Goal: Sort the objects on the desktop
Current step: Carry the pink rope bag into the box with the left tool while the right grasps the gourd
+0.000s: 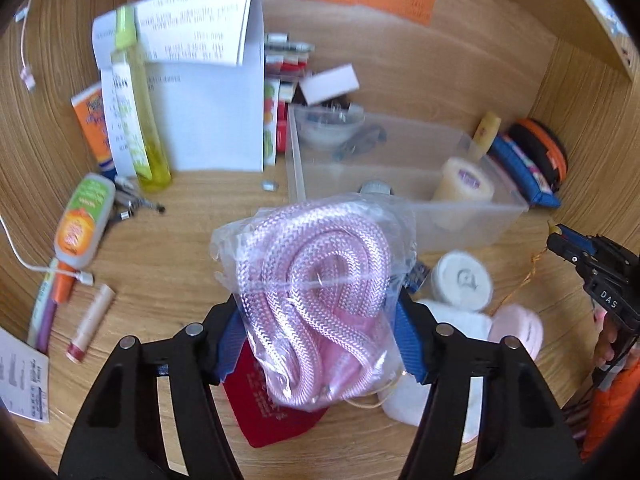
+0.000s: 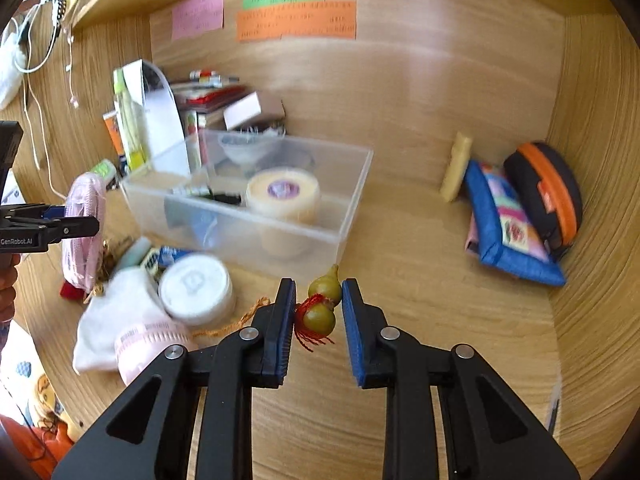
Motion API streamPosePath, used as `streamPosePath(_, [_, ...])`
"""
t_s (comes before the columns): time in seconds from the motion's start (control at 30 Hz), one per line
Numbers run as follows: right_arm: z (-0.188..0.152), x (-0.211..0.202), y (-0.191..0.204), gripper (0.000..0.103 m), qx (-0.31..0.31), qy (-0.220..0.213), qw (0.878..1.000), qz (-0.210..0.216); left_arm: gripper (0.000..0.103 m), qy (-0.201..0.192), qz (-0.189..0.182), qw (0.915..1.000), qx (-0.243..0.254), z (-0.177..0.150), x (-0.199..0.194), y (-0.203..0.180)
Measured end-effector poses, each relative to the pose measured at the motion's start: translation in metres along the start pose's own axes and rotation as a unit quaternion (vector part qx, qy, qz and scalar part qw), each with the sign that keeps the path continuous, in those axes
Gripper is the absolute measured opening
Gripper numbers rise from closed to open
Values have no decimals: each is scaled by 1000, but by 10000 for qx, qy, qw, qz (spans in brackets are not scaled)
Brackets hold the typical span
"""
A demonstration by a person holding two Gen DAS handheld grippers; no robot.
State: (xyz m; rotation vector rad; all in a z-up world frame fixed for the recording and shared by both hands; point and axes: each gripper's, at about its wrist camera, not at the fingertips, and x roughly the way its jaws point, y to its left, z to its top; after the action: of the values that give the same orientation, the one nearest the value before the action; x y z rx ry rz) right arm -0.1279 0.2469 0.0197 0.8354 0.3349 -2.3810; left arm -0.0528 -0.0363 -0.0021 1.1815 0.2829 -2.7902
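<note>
Left gripper (image 1: pixel 320 344) clamps the bagged rope (image 1: pixel 320 300); right gripper (image 2: pixel 318 312), jaws part-open, straddles the gourd (image 2: pixel 322 304) ungripped. Close squarely first.

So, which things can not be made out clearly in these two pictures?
- Left wrist view: the red item is mostly covered by the bagged pink rope in the left tool.
- Both views: the wall notes are blurred and unreadable.
- Right wrist view: the gourd charm sits between the right tool's pads; contact is unclear.
</note>
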Motion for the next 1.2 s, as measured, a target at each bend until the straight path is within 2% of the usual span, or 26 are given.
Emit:
streamPosePath(0.23, [24, -6, 3, 21, 28, -391, 9992, -52, 64, -340, 0, 9994, -40, 14, -11, 1])
streamPosePath(0.63, [70, 9, 32, 21, -113, -733, 9972, 37, 64, -697, -169, 9974, -33, 50, -10, 2])
streamPosePath(0.7, [78, 15, 36, 21, -126, -745, 9971, 92, 64, -736, -190, 9971, -30, 59, -8, 1])
streamPosePath(0.77, [87, 23, 40, 14, -170, -725, 9971, 123, 64, -763, -199, 9969, 3, 65, -6, 0])
streamPosePath(0.93, [101, 49, 50, 14, -246, -577, 9978, 236, 64, -761, -264, 9967, 12, 81, 6, -3])
streamPosePath(1.2, [91, 67, 37, 14, -20, -271, 9986, 459, 64, -550, -356, 9978, 124, 95, 36, -12])
